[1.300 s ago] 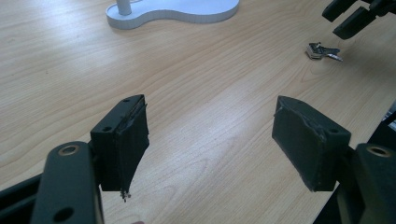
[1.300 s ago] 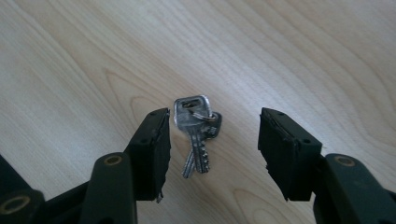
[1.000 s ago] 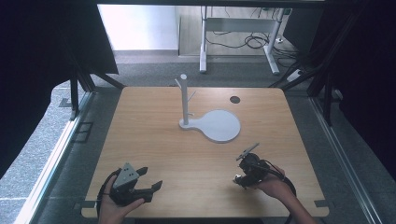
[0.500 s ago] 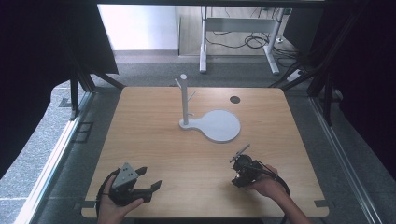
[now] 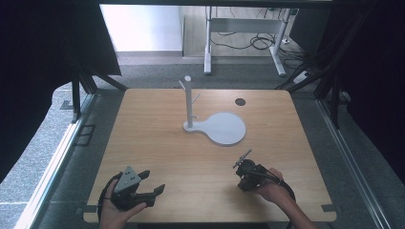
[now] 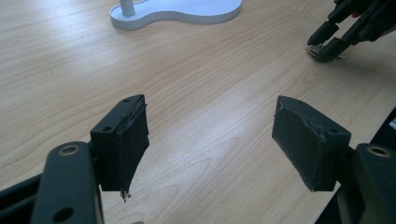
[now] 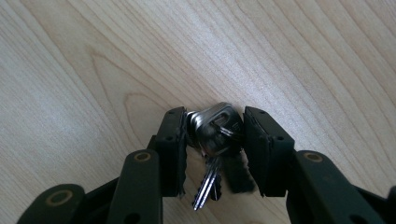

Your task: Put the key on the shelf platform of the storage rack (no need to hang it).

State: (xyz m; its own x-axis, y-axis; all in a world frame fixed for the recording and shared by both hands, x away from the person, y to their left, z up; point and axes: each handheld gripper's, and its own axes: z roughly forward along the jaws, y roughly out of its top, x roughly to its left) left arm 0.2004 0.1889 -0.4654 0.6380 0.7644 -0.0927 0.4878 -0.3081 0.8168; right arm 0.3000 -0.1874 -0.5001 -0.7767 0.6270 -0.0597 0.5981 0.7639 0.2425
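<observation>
Keys [image 7: 212,135] sat clamped by their heads between the jaws of the right gripper [image 7: 212,140], near the table's [image 5: 157,138] near right edge, blades dangling loose. They looked light, hard and slick metal — likely to swing or slip, so the flat heads seemed the best place to grip. The left gripper [image 6: 210,140] rested at the near left, jaws spread wide on nothing. Compared with 1 second ago, the right gripper had shifted slightly left and nearer — the white peg stand [image 5: 215,126] stayed put.
</observation>
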